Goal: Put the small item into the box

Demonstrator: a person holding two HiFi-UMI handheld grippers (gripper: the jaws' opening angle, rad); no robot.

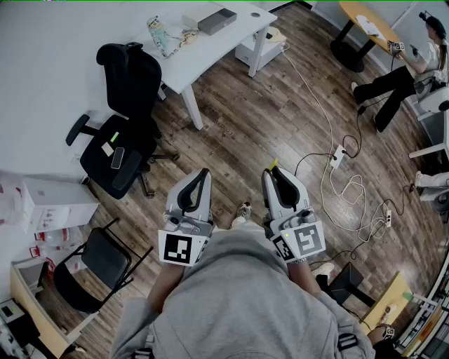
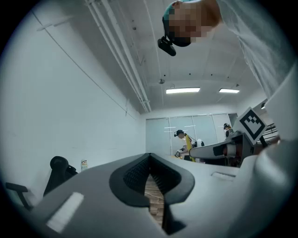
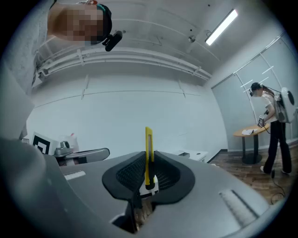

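A slim yellow utility knife [image 3: 148,153] stands upright between the pads of my right gripper [image 3: 148,162], which is shut on it. In the head view its yellow tip [image 1: 273,165] pokes past the right gripper [image 1: 271,174]. My left gripper [image 1: 203,173] is held beside it at waist height, its jaws pressed together with nothing between them [image 2: 149,160]. A flat grey box [image 1: 216,21] lies on the white desk [image 1: 203,56] at the far side of the room, well away from both grippers.
A black office chair [image 1: 123,140] stands between me and the desk. A bottle [image 1: 158,35] stands on the desk. Cables and power strips [image 1: 340,158] trail over the wood floor at right. A seated person [image 1: 400,73] is at far right. White boxes [image 1: 52,203] sit at left.
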